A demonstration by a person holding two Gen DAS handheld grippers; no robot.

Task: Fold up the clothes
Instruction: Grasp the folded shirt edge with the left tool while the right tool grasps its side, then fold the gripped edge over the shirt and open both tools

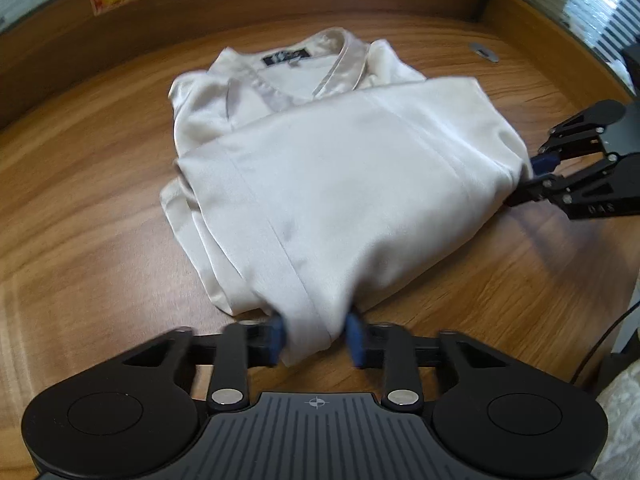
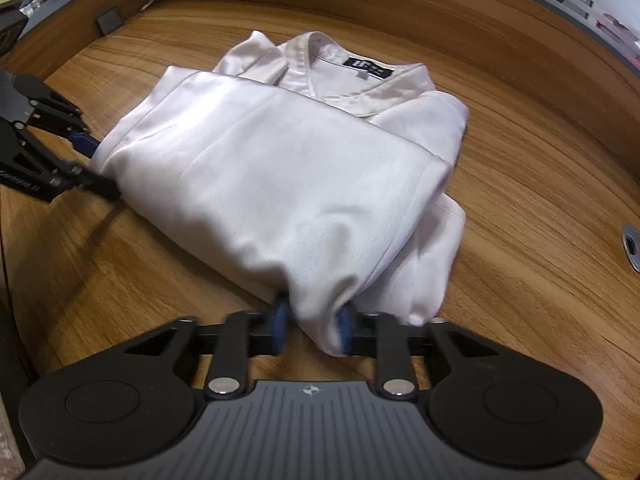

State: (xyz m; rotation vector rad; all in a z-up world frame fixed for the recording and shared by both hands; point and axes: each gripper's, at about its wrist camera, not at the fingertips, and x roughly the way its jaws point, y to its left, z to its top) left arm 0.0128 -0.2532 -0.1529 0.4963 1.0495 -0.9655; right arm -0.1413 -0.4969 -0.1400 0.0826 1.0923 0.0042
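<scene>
We see a pale satin shirt [image 1: 320, 168], collar and black neck label [image 1: 285, 58] at the far end, lying part-folded on a wooden tabletop [image 1: 80, 184], its lower portion doubled up over the body.

Risks. In our judgement the main hazard is slippage: the cloth looks smooth and glossy, and each gripper holds only a small bunch at the near edge, so a quick lift or uneven pull could draw the fabric out of one pinch and let the fold collapse. If the two hands travel at different rates, the doubled layer may skew and land crooked over the collar. The under-layers [image 1: 188, 216] showing at one side are loose, and dragging instead of lifting could ruck them or slide the whole shirt across the wood.

Grippers. The left gripper [image 1: 316, 340] has its blue pads [image 1: 276, 336] drawn close, pinching a gathered corner of the folded edge between them. The right gripper [image 2: 311, 330] likewise has its pads [image 2: 280, 320] narrowed onto a bunch of cloth at the opposite near corner. Each appears in the other's view at the shirt's side, its fingers meeting the fabric edge. Neither stands spread; both bite on cloth.
</scene>
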